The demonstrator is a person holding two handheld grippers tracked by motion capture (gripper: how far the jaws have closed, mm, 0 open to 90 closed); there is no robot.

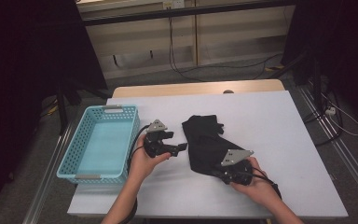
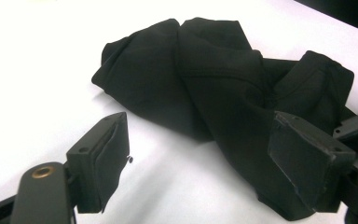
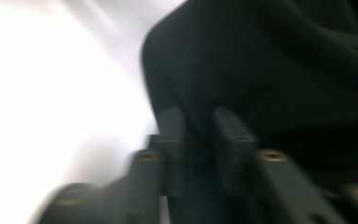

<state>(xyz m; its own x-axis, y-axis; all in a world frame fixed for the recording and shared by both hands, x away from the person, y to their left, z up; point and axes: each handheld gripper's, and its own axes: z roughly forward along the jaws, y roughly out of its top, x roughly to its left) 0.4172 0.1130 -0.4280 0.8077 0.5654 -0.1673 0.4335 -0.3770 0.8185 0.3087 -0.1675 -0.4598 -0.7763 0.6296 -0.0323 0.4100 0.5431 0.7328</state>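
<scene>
A light blue plastic basket [image 1: 100, 142] with perforated walls sits at the left side of the white table [image 1: 270, 140], one long side running close to the table's left edge; its floor is bare, with nothing lying in it; a black garment [image 1: 207, 142] lies crumpled in a loose heap near the middle of the table, well apart from the basket; the left claw [image 1: 175, 148], held in the person's left hand [image 1: 144, 161], sits between the basket and the garment, pointing toward the cloth; in the left gripper view its jaws stand wide apart, one just in front of the near folds of the garment [image 2: 223, 84], the other over bare table, and nothing is pressed between them; the right claw [image 1: 216, 171], held in the person's right hand [image 1: 256, 182], rests at the near end of the garment, close to the table's front edge; in the blurred right gripper view its jaws are drawn nearly together with a fold of the black cloth [image 3: 284, 70] pinched in the narrow gap; the whole right half of the table is bare white surface out to its right edge, and a wide bare band also lies beyond the garment toward the far edge, where a strip of wooden tabletop [image 1: 196, 87] shows; the front left corner near the basket is tighter.
</scene>
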